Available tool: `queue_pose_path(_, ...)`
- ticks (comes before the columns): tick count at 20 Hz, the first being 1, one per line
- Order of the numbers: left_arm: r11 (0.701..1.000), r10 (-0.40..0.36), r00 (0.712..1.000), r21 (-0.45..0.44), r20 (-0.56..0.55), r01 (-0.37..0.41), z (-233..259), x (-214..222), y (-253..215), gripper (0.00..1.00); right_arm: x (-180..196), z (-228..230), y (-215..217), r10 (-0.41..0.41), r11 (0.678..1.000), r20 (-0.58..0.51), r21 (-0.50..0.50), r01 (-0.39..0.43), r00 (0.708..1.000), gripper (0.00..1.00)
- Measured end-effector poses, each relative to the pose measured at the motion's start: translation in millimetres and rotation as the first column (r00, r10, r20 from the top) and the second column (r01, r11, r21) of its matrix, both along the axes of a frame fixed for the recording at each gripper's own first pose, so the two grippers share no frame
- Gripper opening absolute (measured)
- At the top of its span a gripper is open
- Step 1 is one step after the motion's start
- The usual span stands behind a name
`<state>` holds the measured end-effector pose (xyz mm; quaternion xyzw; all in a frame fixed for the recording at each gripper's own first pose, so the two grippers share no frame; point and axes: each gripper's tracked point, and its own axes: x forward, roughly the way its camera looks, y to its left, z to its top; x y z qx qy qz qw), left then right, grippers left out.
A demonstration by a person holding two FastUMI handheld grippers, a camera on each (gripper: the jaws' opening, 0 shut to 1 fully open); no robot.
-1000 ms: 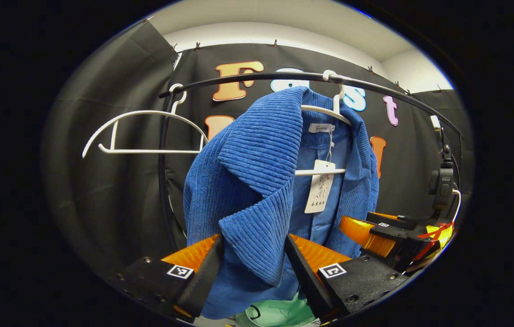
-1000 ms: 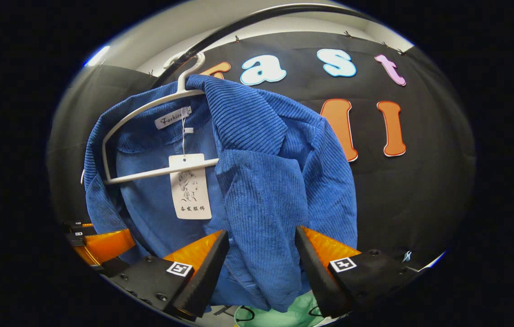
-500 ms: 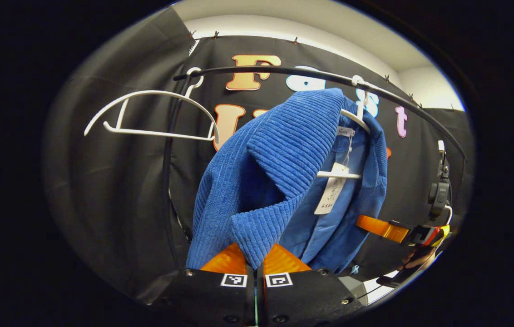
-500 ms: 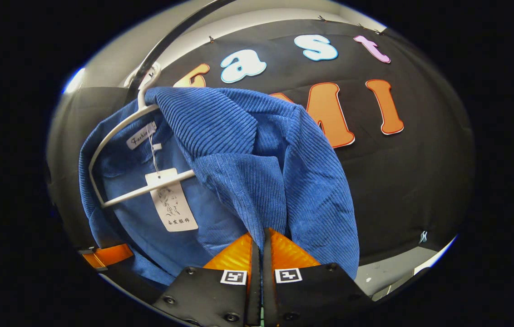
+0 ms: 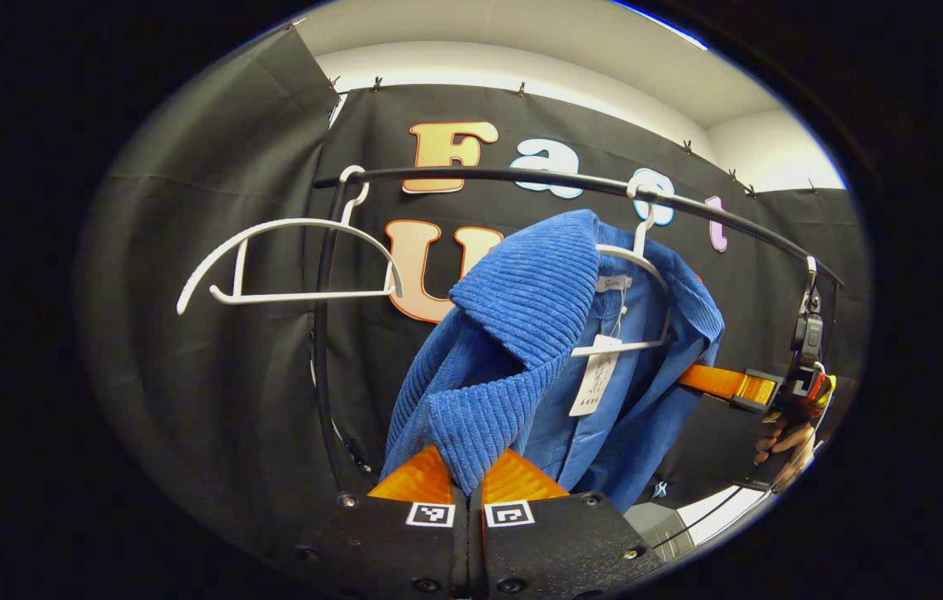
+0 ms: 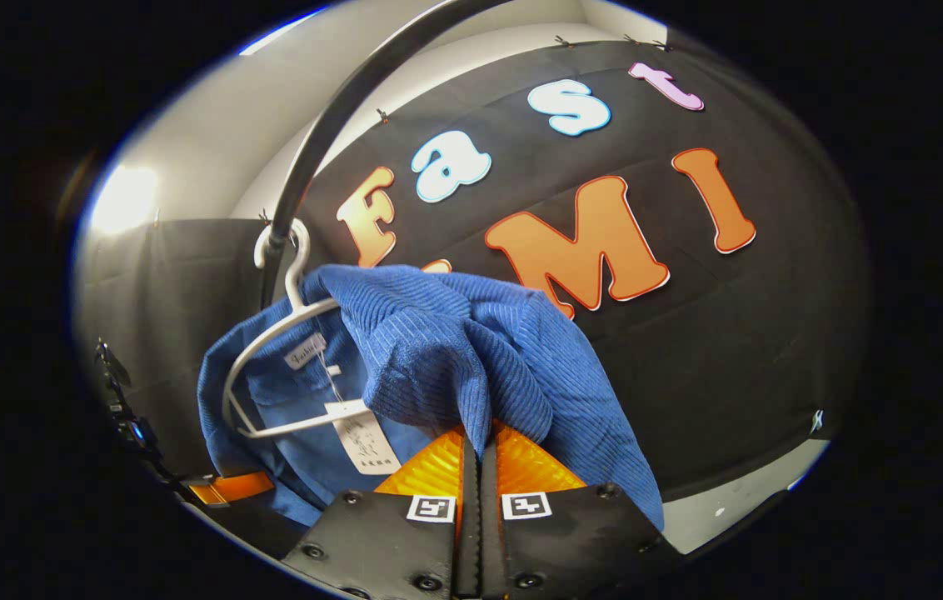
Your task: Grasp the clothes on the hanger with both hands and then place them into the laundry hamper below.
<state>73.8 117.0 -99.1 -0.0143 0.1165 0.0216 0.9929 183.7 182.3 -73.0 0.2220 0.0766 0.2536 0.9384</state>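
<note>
Grasping step looks complete: left gripper [image 5: 469, 482] is clenched on the near lapel fold of the blue jacket [image 5: 513, 333], both fingers pinching cloth at the bottom of the left gripper view. Right gripper [image 6: 478, 446] likewise clamped on the other lapel in the right gripper view, fabric bunched between its closed fingers. In the left gripper view the right gripper shows farther off to the right, past the jacket's far edge, with a hand [image 5: 784, 442] wrapped on its handle. Jacket not yet free; collar and shoulders sit draped over the white hanger [image 5: 634, 258], which hooks on the black rail [image 5: 521, 177]. A paper tag [image 5: 595, 375] dangles inside the open front. A second, bare hanger [image 5: 288, 262] hangs on the rail to the left, apart from the jacket. Both grippers point upward toward the rail, held low and near, cloth stretched between grip and hanger. Judgement: next move calls for peeling the shoulders off the hanger ends, then lowering to the hamper. Risk: hanger lifting off the rail with the jacket.
</note>
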Motion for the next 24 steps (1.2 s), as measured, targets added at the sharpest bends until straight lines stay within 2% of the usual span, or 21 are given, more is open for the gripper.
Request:
queue_pose_path(4, 1.0, 0.015, 0.998, -0.011, 0.054, -0.015, 31, -8, 9, 0.0, -7, 20, -5, 0.045, 0.994, -0.003, 0.1, -0.044, 0.999, 0.07)
queue_pose_path(8, 0.998, 0.055, 0.993, -0.037, 0.101, -0.052, 59, -16, 33, 0.02, -5, 35, -10, 0.094, 0.962, -0.033, 0.262, -0.082, 0.995, 0.07)
queue_pose_path(13, 0.997, 0.076, 0.984, -0.023, 0.16, -0.074, 92, -14, 58, 0.0, 0, 51, -15, 0.133, 0.927, -0.022, 0.356, -0.117, 0.991, 0.07)
queue_pose_path(18, 0.998, 0.065, 0.981, -0.034, 0.185, -0.059, 110, -1, 75, 0.02, 2, 73, -33, 0.168, 0.856, -0.002, 0.496, -0.145, 0.986, 0.07)
queue_pose_path(21, 0.998, 0.054, 0.981, -0.044, 0.186, -0.047, 116, 9, 89, 0.0, 13, 81, -53, 0.152, 0.812, -0.004, 0.571, -0.123, 0.988, 0.07)
queue_pose_path(24, 0.996, 0.066, 0.983, -0.064, 0.174, -0.055, 114, 19, 108, 0.0, 22, 88, -73, 0.119, 0.791, 0.01, 0.603, -0.101, 0.993, 0.07)
